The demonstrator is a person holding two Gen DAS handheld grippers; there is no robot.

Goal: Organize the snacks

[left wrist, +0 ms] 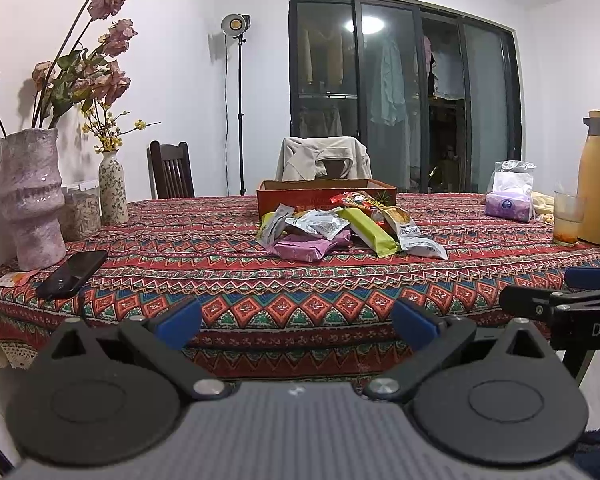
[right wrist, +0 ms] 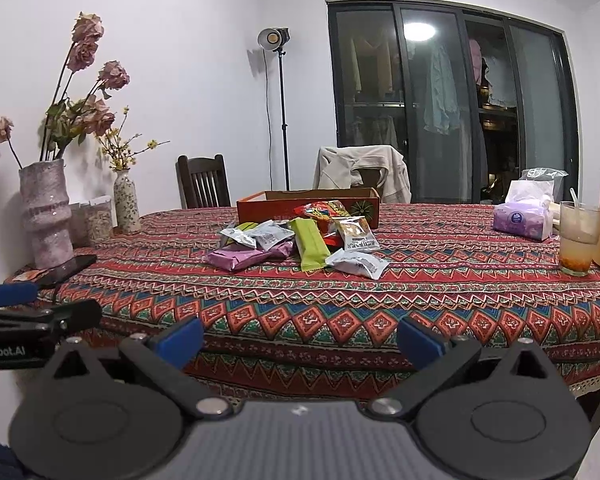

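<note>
Snacks [left wrist: 340, 226] heaped by box [left wrist: 324, 196] — untouched.

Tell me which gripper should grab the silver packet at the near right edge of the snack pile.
Right, probably. The silver packet lies at the pile's right edge, close to the right gripper's centre line, while it sits right of the left gripper's axis. Both hang open at the table's near edge.

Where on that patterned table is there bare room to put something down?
The near strip of tablecloth between the snack pile and the table edge is bare, as is the stretch between the pile and the tissue pack. It is crowded around the orange box and vases.
</note>
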